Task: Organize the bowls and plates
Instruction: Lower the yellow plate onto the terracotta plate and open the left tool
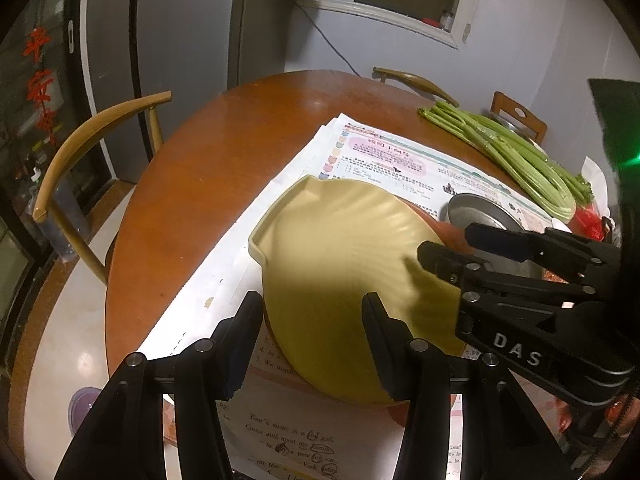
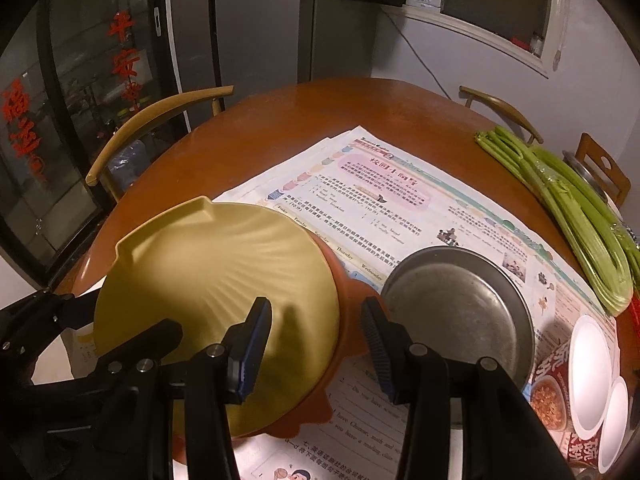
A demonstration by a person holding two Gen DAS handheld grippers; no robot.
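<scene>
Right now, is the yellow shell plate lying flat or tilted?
Tilted: the yellow shell plate leans over the orange plate beneath, its notched edge raised off the newspaper.

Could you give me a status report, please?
Right gripper shut on yellow plate. Left gripper straddling its edge, grip unclear. Orange plate beneath, metal bowl alongside.

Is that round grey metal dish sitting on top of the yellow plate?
No, the round grey metal dish rests on the newspaper beside the yellow shell-shaped plate, which lies on an orange plate.
</scene>
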